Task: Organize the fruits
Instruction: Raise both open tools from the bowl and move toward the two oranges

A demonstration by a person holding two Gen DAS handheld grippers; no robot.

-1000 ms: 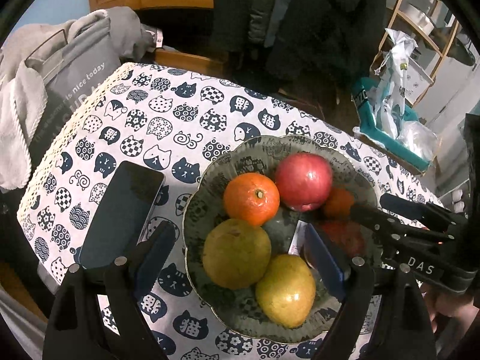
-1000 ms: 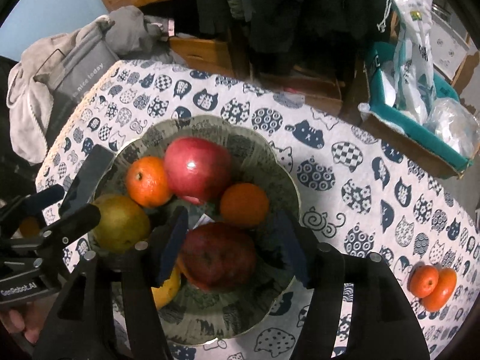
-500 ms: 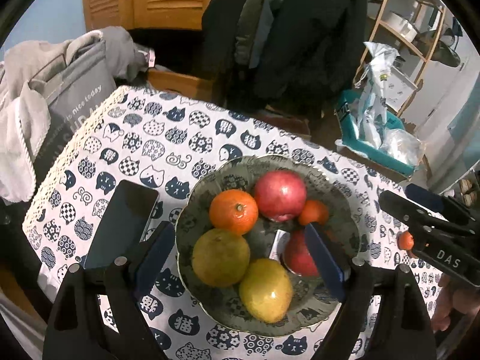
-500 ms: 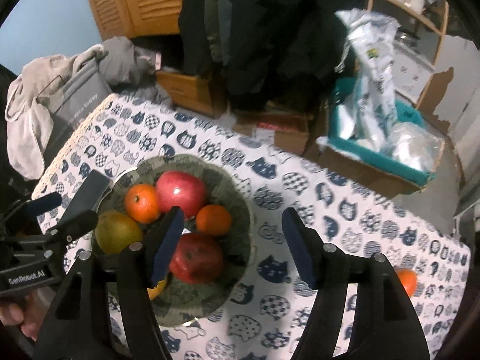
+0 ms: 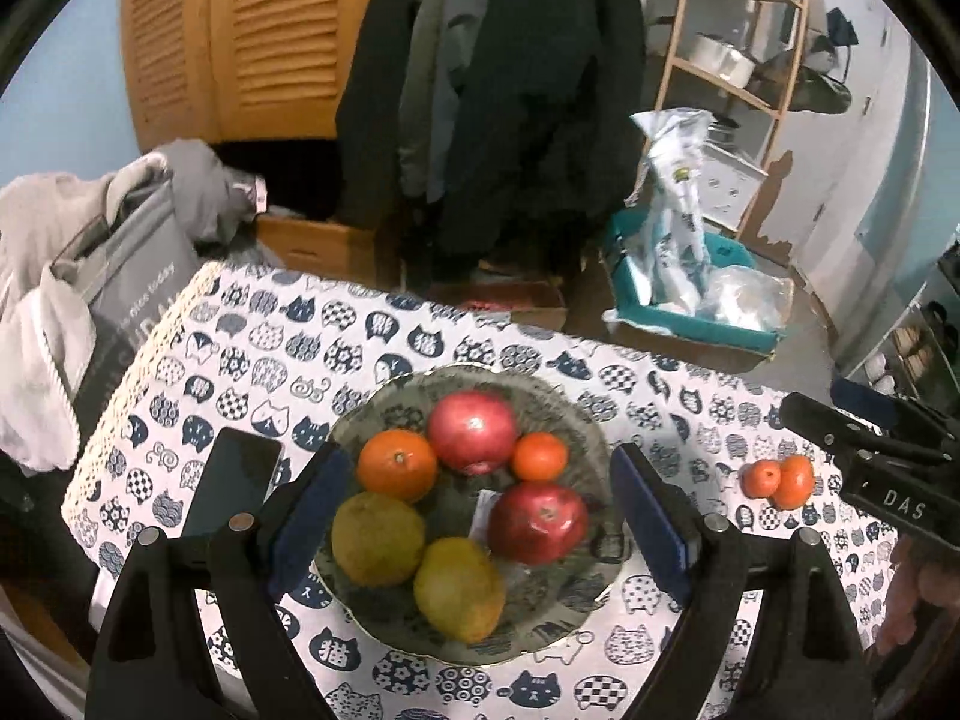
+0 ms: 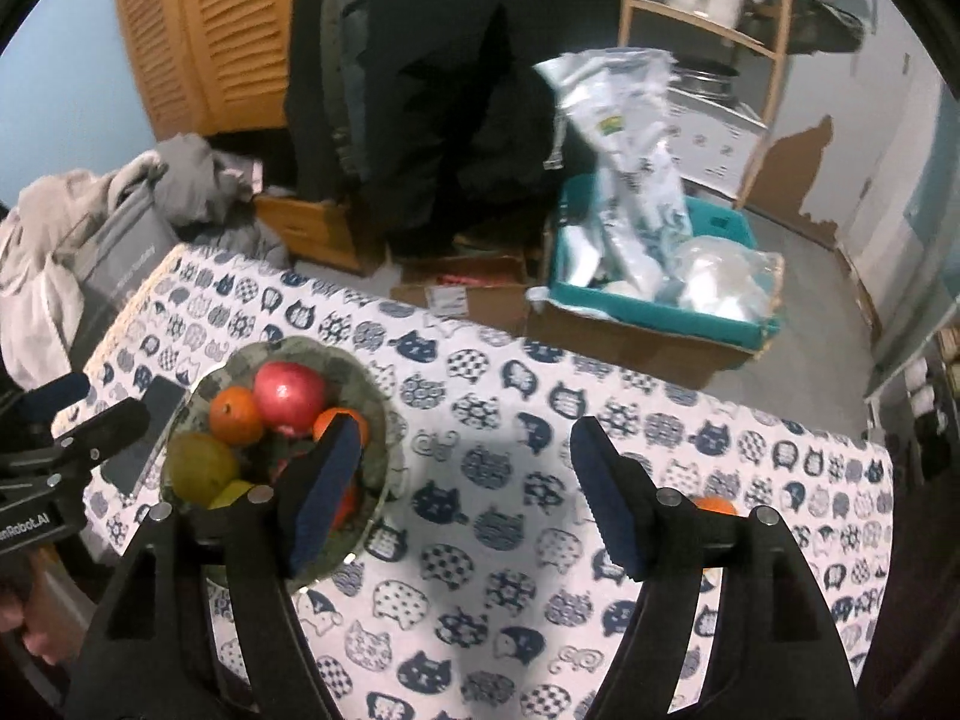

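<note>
A patterned bowl [image 5: 576,420] on the cat-print tablecloth holds two red apples [image 5: 537,521], two oranges [image 5: 397,468] and two yellow-green pears [image 5: 377,539]. My left gripper [image 5: 480,516] is open and empty, hovering above the bowl. Two small oranges [image 5: 777,479] lie on the cloth to the right of the bowl. My right gripper [image 6: 465,492] is open and empty, raised over the cloth right of the bowl [image 6: 372,396]. One small orange [image 6: 714,504] peeks out behind its right finger.
A dark phone [image 5: 234,480] lies left of the bowl. A grey bag and clothes [image 5: 90,276] sit off the table's left edge. A teal box with plastic bags [image 5: 690,300] and cardboard boxes stand on the floor beyond the far edge.
Both grippers have lifted up and back from the bowl. The right gripper let go of the red apple, which now rests in the bowl, and has swung to the right.
</note>
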